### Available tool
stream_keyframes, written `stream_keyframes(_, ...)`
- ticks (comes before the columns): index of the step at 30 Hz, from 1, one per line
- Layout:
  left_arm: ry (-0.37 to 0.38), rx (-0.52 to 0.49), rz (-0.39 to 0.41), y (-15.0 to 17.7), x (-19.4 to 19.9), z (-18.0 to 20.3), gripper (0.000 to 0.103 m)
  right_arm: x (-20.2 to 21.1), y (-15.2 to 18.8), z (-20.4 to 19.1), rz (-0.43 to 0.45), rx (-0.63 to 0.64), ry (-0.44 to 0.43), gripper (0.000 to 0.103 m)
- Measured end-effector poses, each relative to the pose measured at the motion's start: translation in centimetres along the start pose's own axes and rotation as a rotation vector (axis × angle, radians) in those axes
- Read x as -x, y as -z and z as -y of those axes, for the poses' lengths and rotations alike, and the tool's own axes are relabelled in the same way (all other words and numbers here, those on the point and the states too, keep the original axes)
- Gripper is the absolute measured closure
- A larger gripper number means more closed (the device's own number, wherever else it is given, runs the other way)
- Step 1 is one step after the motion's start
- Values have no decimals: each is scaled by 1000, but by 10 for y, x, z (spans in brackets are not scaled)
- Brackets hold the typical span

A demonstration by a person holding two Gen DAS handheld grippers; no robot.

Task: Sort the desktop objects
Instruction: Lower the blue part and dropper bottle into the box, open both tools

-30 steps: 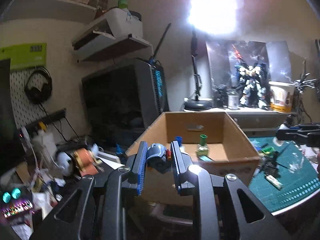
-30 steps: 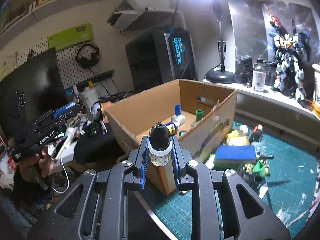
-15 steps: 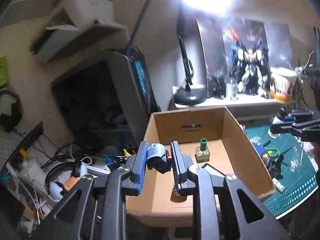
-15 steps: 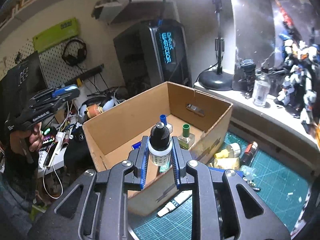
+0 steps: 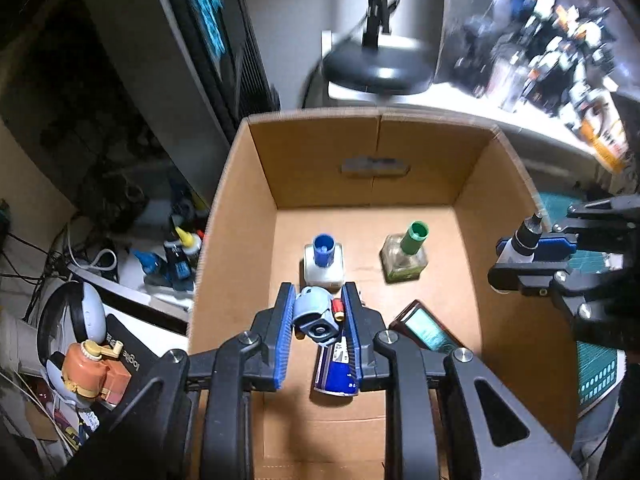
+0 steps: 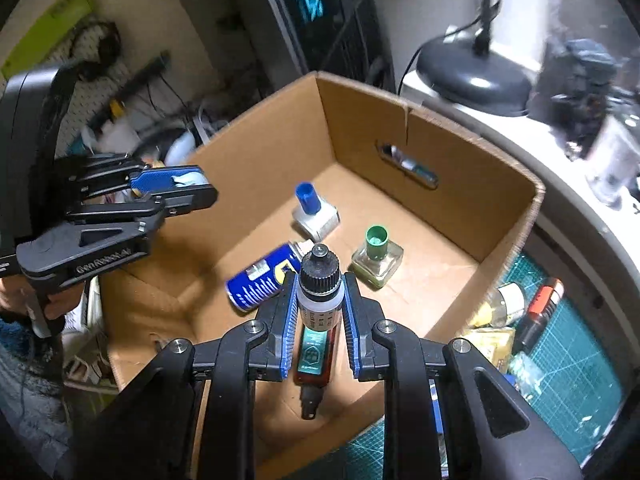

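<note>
A small grey-blue plastic model part (image 5: pixel 314 314) with a red-and-yellow tip is clamped between the blue pads of the left gripper (image 5: pixel 316 320), which is held over the open brown cardboard box (image 5: pixel 496 208). A small white dropper bottle with a black ribbed cap (image 6: pixel 321 286) is pinched in the right gripper (image 6: pixel 320 312), also held above the box. On the box floor are seen a white bottle with a blue cap (image 5: pixel 324 260) and a clear glass bottle with a green cap (image 5: pixel 405 254), both upright, a blue spray can (image 6: pixel 264 278) lying on its side, and a dark flat packet with a teal label (image 5: pixel 424 330). A green cutting mat (image 6: pixel 568 364) is seen beside the box.
</note>
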State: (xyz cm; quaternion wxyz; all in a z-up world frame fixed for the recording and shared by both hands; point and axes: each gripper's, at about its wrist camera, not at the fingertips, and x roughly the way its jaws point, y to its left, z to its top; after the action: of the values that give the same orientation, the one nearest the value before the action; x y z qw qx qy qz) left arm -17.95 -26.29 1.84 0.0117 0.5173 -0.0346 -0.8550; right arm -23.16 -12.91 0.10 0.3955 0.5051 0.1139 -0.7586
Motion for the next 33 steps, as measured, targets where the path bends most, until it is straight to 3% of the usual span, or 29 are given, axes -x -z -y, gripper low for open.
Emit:
stream_keyframes(7,-33,-49,-162,-6,-45,10,79,-37,-16,-1,-134,29,54,83)
stream_keyframes(13,-15,-30,-241,-12,-69,6,79,-56,-23,-3,-213,36,93,83)
stream_keyframes(30,-7,2,-324,-10,-86,0,79,-72,-22,5,-260,-9,120,82)
stream_keyframes(33,-17,12,-325,-11,-84,-2,68,-66,-22,5,-241,-14,114,74)
